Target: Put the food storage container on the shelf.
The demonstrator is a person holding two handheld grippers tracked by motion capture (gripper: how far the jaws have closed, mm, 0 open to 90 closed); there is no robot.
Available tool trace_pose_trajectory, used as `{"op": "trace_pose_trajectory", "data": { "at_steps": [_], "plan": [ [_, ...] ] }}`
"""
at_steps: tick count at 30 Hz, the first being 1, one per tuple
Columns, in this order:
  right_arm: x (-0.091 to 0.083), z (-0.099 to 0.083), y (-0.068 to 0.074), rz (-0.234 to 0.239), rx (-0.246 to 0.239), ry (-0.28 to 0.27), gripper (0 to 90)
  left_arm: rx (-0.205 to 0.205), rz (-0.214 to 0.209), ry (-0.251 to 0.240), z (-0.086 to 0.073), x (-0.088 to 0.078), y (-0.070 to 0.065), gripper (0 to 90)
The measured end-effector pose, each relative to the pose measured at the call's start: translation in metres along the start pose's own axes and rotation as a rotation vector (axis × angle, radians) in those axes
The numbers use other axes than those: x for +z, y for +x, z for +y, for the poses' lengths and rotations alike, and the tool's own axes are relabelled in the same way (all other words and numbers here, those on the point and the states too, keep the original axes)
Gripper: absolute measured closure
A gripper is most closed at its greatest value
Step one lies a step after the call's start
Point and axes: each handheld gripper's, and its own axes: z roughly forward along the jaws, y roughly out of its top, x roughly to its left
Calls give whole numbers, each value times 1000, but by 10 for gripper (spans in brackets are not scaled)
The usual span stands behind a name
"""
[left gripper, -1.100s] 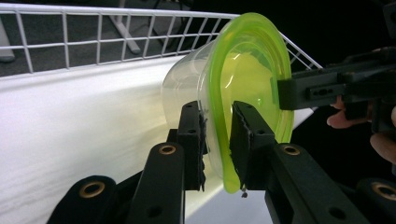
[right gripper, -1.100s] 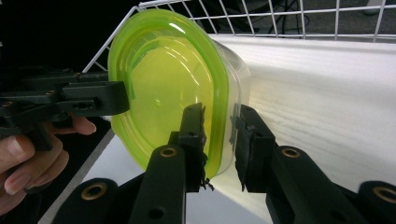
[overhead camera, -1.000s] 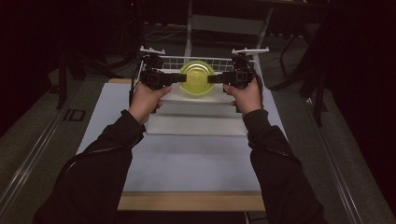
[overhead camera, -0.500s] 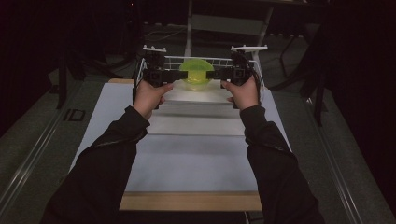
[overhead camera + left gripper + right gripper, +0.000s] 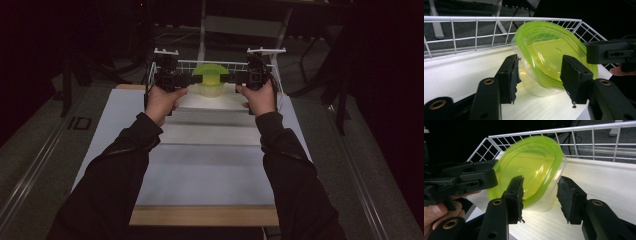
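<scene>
A clear tub with a lime-green lid (image 5: 210,80) lies tipped on its side on the white floor of a wire basket (image 5: 225,63). My left gripper (image 5: 196,79) reaches in from the left and my right gripper (image 5: 226,78) from the right. In the left gripper view the tub (image 5: 549,57) sits between the jaws of the left gripper (image 5: 539,63), which have just been opening, and the pads do not press on it. In the right gripper view the right gripper (image 5: 540,182) has likewise just been opening around the tub (image 5: 531,167), which rests free.
The white wire basket (image 5: 474,30) walls the back and sides (image 5: 584,137). The opposite gripper shows in each gripper view (image 5: 611,51) (image 5: 466,177). A white mat (image 5: 210,175) covers the table, with a wooden front edge (image 5: 205,216). Dark floor and metal stands surround it.
The tub's lid faced the camera a second ago; the tub has since tipped back and come to rest on the basket floor. Both pairs of jaws have opened. The hands have barely moved.
</scene>
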Motion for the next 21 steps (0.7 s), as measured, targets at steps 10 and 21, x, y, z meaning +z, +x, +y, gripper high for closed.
{"op": "trace_pose_trajectory", "data": {
  "at_steps": [10,21],
  "plan": [
    [-5,-2,0,-12,-4,-19,486,13,-34,2,-3,-2,-6,454],
    [-10,-6,0,-20,-6,-16,455,0,-75,8,-10,-9,-14,468]
  ]
}}
